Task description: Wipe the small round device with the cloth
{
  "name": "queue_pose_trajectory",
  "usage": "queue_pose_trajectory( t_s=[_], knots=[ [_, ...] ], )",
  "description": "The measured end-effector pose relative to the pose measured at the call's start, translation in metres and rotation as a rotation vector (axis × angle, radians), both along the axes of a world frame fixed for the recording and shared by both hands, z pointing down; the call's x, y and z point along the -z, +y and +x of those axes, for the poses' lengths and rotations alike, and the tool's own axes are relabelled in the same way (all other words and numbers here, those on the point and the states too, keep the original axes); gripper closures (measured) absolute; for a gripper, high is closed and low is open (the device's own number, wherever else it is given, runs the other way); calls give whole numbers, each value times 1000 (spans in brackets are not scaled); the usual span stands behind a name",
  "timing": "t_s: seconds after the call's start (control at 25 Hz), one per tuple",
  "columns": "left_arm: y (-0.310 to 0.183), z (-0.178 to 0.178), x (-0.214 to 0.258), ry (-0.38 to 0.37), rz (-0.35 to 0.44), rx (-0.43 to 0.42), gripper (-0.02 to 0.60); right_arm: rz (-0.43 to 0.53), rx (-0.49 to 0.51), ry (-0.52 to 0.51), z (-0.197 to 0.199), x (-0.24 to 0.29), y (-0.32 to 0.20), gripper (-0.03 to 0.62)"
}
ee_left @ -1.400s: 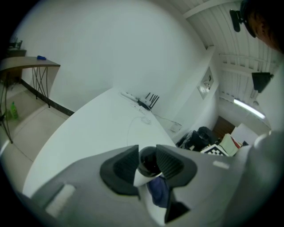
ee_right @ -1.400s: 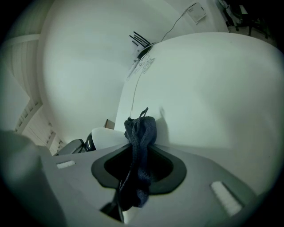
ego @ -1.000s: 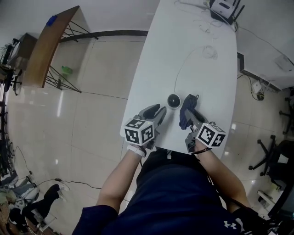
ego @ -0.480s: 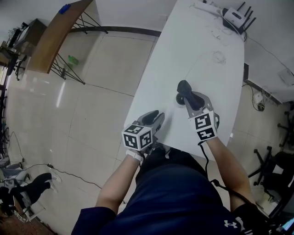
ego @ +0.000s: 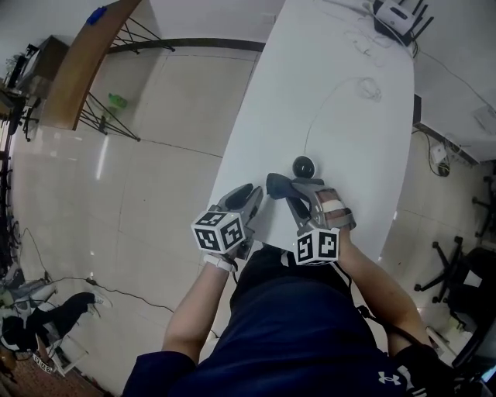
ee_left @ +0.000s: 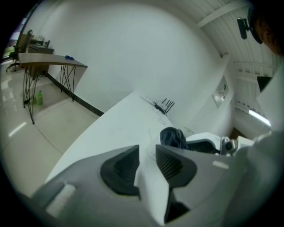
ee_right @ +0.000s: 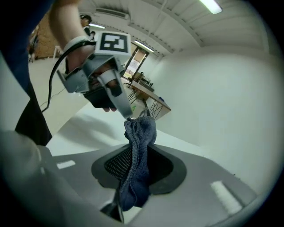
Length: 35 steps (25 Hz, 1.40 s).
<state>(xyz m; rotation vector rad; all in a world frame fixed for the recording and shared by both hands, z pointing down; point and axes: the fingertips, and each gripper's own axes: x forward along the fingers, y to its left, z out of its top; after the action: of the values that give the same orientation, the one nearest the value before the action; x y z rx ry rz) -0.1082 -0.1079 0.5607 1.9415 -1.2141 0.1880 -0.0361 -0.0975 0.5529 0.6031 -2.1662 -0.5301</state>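
The small round black device (ego: 304, 166) sits on the white table (ego: 341, 46), uncovered. My right gripper (ego: 288, 191) lies rolled on its side just near-left of the device, shut on a dark blue cloth (ego: 276, 184). The cloth (ee_right: 138, 155) hangs bunched between the ribbed pads. My left gripper (ego: 248, 195) hovers at the table's near-left edge, left of the cloth. Its jaws stand a little apart with nothing between them (ee_left: 147, 153). In the left gripper view the cloth (ee_left: 173, 136) shows just beyond the jaws.
A thin cable (ego: 325, 97) curls from the device toward the far end, where a router with antennas (ego: 395, 12) stands. A wooden desk (ego: 74, 70) stands on the floor to the left. An office chair (ego: 457, 271) is on the right.
My right gripper has rolled over and drawn the cloth off the device toward the near left, leaving the device uncovered. The left gripper has shifted only slightly.
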Motion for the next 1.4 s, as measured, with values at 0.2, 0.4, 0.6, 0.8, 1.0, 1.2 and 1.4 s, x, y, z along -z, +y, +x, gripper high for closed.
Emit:
queue_pose_trajectory(
  t_s=[0.2,0.4,0.6,0.8,1.0,1.2,1.4],
  knots=[
    [5,4,-12,-8,-43,-28,465,81,76,91,-4,-29,12,485],
    [10,11,-17,4,-61,-37,465,22,41,98,-1,-56,10,484],
    [11,14,-15,19,-51,-31,465,-103,-62,91,6,-78,5,484],
    [12,3,-11,31,-33,-1,469,-247,-190,-179,8,-30,5,485],
    [15,-1,-5,38,-16,5,476,-359,-485,-545,42,34,-30,485],
    [21,5,2,52,2,-11,476,-434,-653,-491,67,26,-65,485],
    [24,3,9,56,16,-16,476,-249,-572,-349,44,50,-68,485]
  ],
)
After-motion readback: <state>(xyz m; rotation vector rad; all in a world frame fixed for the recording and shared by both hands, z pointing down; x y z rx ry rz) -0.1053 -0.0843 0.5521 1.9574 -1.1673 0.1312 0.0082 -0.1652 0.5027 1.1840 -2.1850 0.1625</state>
